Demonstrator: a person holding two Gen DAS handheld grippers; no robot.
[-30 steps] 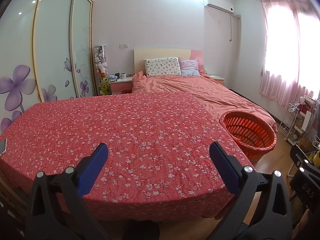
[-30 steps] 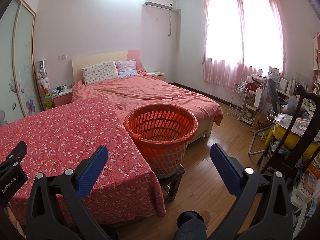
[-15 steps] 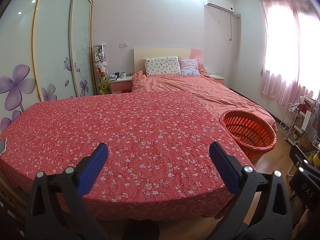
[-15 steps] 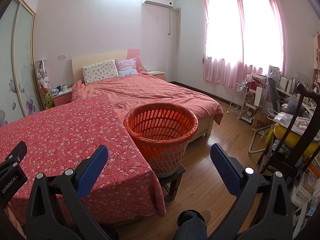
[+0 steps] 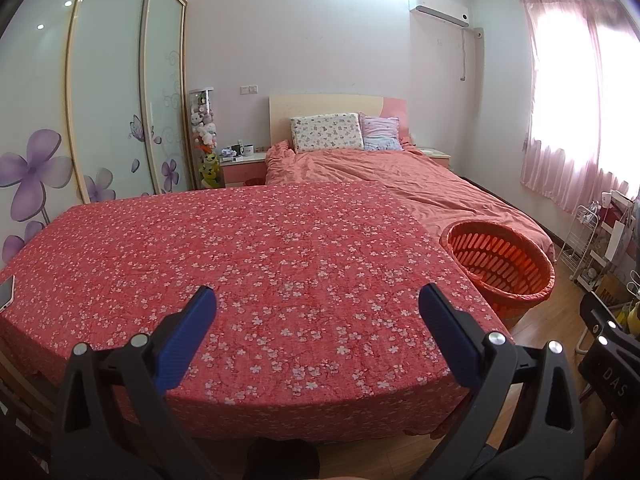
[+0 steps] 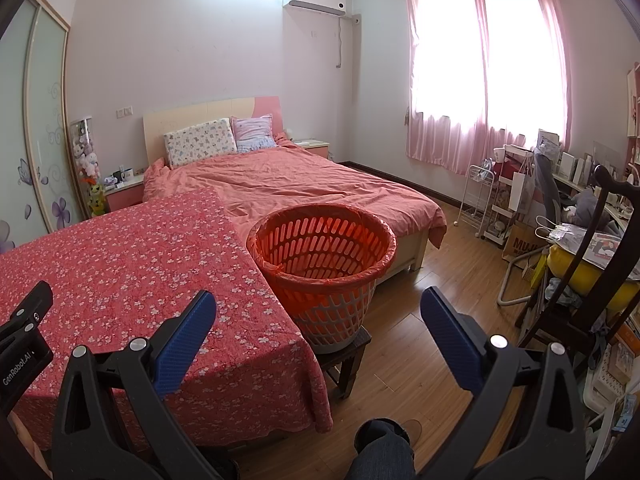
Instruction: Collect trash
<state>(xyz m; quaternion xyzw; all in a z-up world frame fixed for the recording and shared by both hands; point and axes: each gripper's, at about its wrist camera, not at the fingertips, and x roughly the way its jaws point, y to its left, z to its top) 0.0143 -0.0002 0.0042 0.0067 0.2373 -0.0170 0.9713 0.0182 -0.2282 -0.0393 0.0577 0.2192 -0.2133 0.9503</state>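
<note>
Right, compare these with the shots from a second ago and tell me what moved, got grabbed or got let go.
Nothing visibly changed. The left gripper and right gripper hang open and empty as before, over the near edge of the floral cloth. The orange basket stays on its small stool beside the covered table, with no trash visible in it.

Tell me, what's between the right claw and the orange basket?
Nothing: right wrist view shows only air between the open right claw and the orange basket.

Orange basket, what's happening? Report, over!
Left gripper and right gripper open, empty. Orange lined plastic basket on dark stool beside floral-clothed table. No trash visible.
</note>
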